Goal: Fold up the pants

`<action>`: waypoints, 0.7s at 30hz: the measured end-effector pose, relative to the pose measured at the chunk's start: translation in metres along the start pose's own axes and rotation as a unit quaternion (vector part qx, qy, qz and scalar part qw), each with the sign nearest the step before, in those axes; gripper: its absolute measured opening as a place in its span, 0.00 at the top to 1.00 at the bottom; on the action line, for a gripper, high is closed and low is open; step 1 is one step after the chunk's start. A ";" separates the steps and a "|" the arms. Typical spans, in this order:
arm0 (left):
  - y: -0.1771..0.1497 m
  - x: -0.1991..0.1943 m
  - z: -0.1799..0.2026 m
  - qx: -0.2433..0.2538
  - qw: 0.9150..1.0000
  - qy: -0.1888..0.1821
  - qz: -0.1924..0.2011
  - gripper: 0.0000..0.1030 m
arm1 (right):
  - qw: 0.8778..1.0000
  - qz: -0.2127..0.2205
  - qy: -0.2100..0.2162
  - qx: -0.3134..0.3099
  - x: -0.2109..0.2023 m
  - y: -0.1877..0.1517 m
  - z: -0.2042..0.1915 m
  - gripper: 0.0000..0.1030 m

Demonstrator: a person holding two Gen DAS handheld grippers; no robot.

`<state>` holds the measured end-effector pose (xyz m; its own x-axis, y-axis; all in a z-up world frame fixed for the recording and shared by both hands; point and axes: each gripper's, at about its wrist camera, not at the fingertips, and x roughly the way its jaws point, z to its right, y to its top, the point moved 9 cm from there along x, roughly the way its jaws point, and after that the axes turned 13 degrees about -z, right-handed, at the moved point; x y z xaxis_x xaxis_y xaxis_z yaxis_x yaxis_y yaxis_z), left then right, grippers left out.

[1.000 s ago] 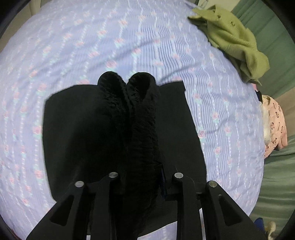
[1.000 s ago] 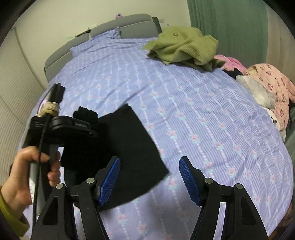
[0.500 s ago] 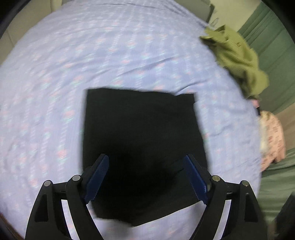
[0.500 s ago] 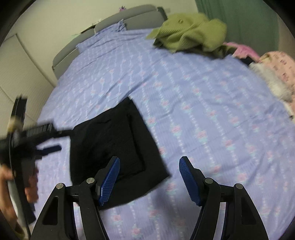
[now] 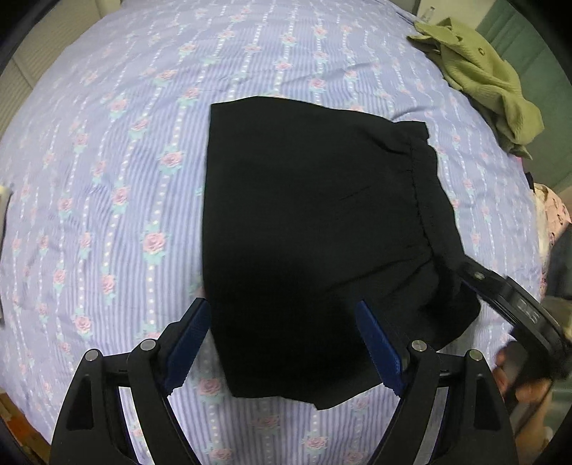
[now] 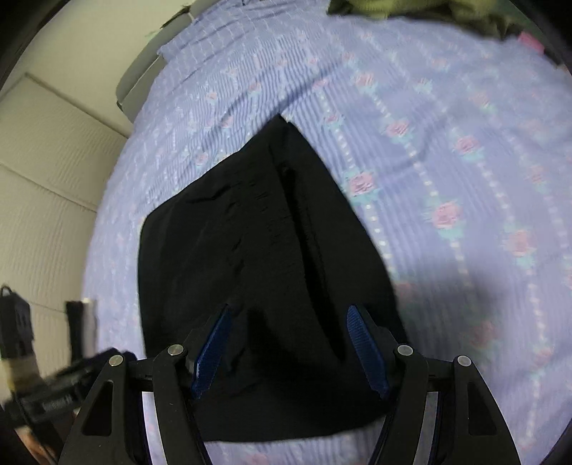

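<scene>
- Two grippers in my views, both with fingers spread apart and nothing between the pads.
- Left gripper (image 5: 282,343): blue ribbed pads (image 5: 187,341) stand wide at the bottom of the left wrist view; they straddle the near edge of the black pants (image 5: 314,229). I cannot tell whether the pads touch the cloth.
- Right gripper (image 6: 289,350): jaws likewise apart at the bottom centre of the right wrist view, over the near part of the pants (image 6: 250,257). Contact with the fabric not resolvable here either.
- Pants lie folded into a compact, roughly rectangular stack on the bedsheet (image 5: 107,179), centre of both views. The gathered waistband (image 5: 423,200) runs along the stack's right edge in the left view.
- In the left view the right gripper shows at the lower right edge, at the stack's right corner; motion blur there.
- In the right view the left gripper (image 6: 53,390) sits at the lower left edge, blurred, beside the stack.
- Sheet is lavender, striped, with pink rose print; it fills most of both frames.
- Olive-green garment (image 5: 482,68) heaped at the upper right of the left view, well apart from the pants; the same green cloth (image 6: 411,10) shows along the top edge of the right view.
- Pale wall panelling (image 6: 46,171) at the left of the right view.
</scene>
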<state>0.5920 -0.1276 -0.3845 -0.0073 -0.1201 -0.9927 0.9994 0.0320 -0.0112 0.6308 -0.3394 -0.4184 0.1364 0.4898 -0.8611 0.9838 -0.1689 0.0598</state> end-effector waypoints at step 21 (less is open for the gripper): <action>0.011 0.000 0.018 0.024 0.999 -0.028 -0.013 0.19 | 0.997 -0.069 0.038 -0.015 0.026 0.008 -0.021 0.77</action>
<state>0.6036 -0.1448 -0.3824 -0.0328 -0.1749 -0.9840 0.9994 -0.0191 -0.0299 0.6444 -0.3100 -0.4294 0.0065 0.5700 -0.8216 0.9967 -0.0704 -0.0410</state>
